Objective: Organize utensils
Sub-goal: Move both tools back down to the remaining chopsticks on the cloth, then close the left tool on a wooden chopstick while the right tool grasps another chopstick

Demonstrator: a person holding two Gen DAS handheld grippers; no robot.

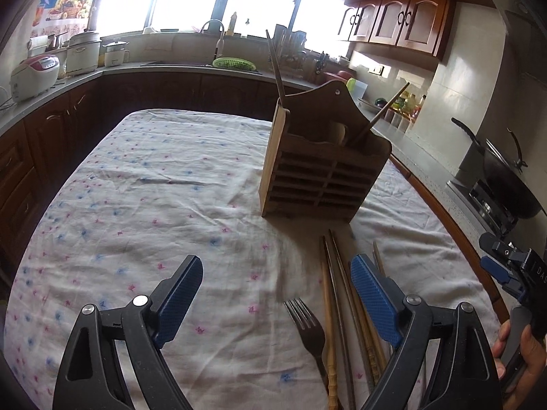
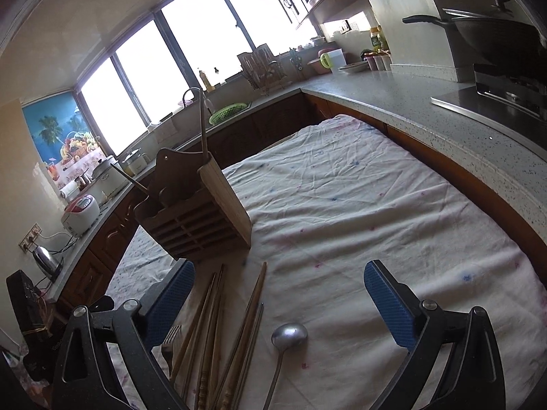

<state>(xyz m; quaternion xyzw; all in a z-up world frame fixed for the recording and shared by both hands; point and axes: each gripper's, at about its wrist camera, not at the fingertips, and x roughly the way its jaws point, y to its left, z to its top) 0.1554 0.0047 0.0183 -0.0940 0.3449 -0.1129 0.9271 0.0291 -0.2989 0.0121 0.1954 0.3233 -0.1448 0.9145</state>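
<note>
A wooden utensil holder stands on the cloth-covered table with two chopsticks sticking up out of it. It also shows in the right wrist view. In front of it lie several chopsticks and a dark fork. The right wrist view shows the chopsticks, the fork and a metal spoon. My left gripper is open above the fork and chopsticks. My right gripper is open above the chopsticks and spoon, and shows at the left wrist view's right edge.
A counter runs around the table with a sink and green basket, rice cookers and a wok on a stove. A kettle stands on the counter at left. The table's wooden edge is close to the counter.
</note>
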